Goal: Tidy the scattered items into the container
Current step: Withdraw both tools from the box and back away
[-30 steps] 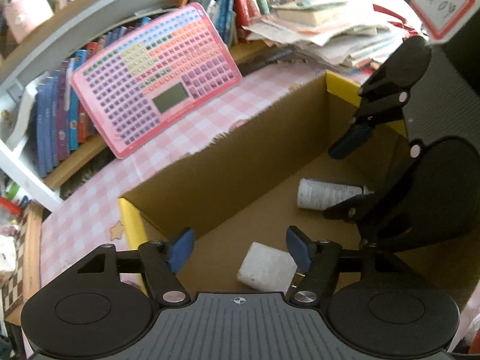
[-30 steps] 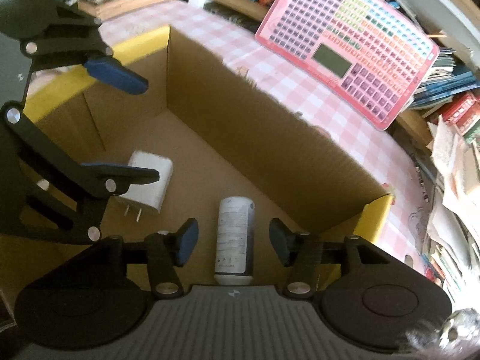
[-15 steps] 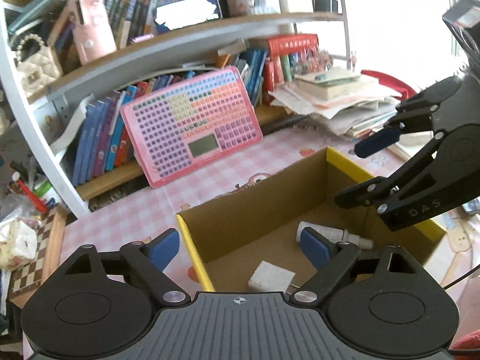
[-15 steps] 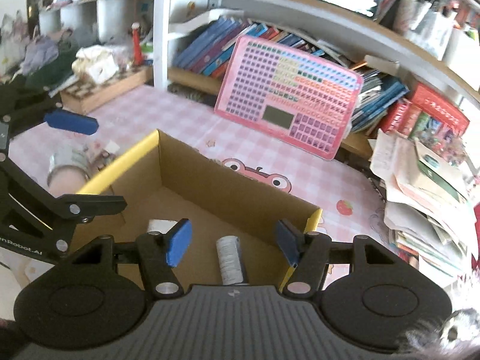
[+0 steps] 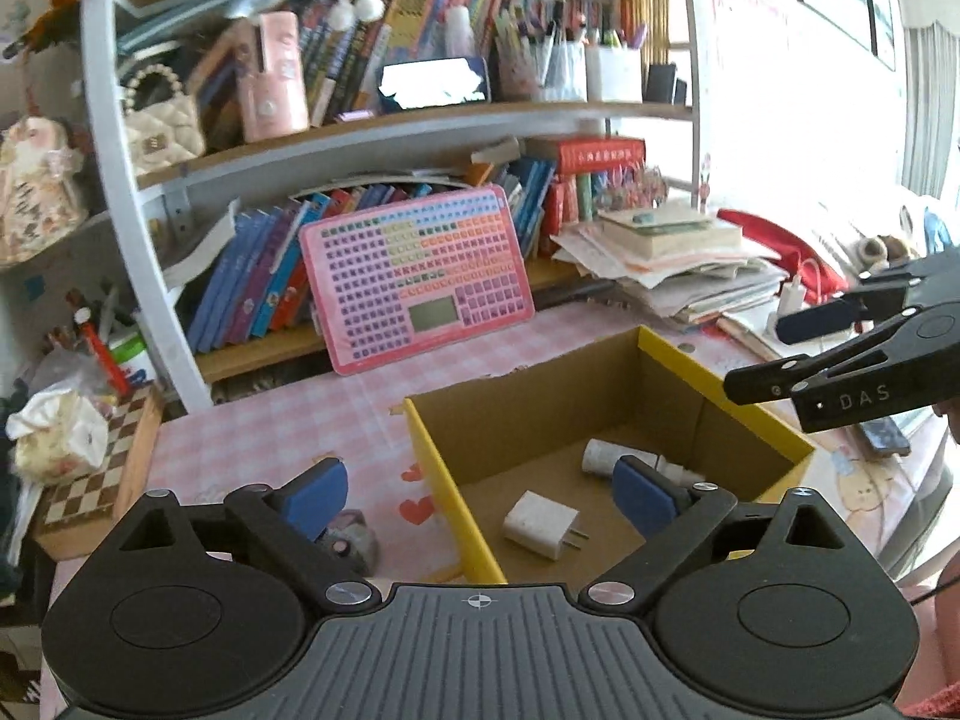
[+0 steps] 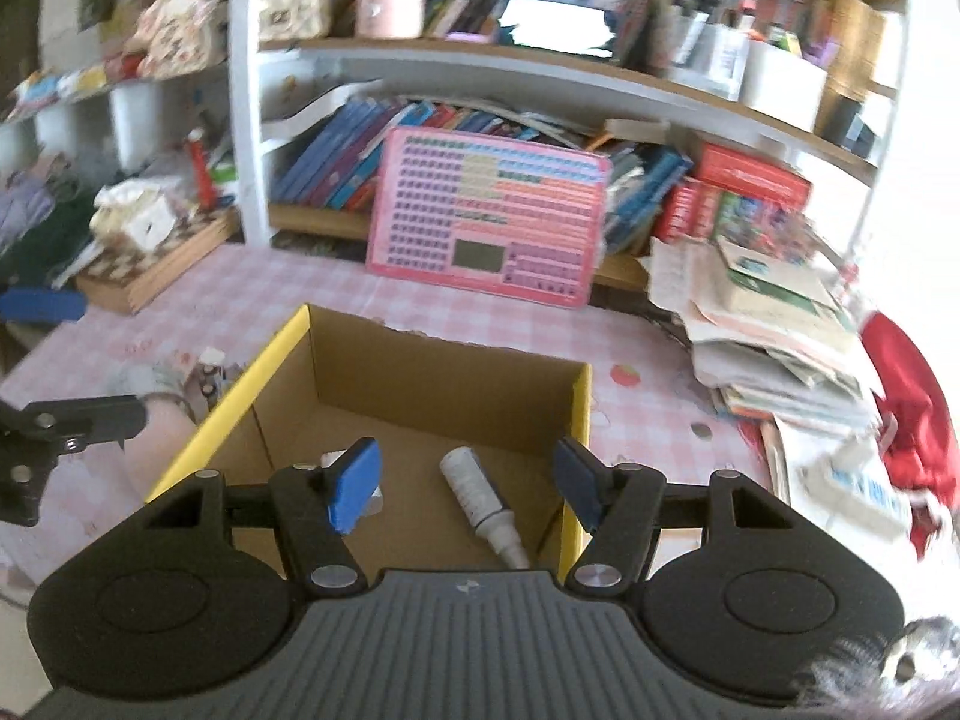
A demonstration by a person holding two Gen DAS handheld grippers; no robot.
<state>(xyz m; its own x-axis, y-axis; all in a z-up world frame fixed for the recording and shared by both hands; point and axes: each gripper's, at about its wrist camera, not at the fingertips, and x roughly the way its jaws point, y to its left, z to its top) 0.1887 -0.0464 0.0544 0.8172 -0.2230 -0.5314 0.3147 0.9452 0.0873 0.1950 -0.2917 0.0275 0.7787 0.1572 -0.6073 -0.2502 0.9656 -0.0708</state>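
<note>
Both grippers, left (image 5: 477, 495) and right (image 6: 467, 483), hung above the box (image 5: 447, 483) with jaws wide apart, empty. A charger (image 5: 542, 525) and bottle (image 6: 478, 495) lay inside it, on the pink checked table (image 5: 252, 447) before bookshelves (image 5: 420, 114).

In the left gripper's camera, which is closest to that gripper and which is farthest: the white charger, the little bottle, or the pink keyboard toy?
From the left gripper outward:
1. White charger, on the box floor, between the fingers.
2. Little bottle, deeper in the cardboard box, toward the right.
3. Pink keyboard toy, beyond the box, leaning on the bookshelf.
</note>
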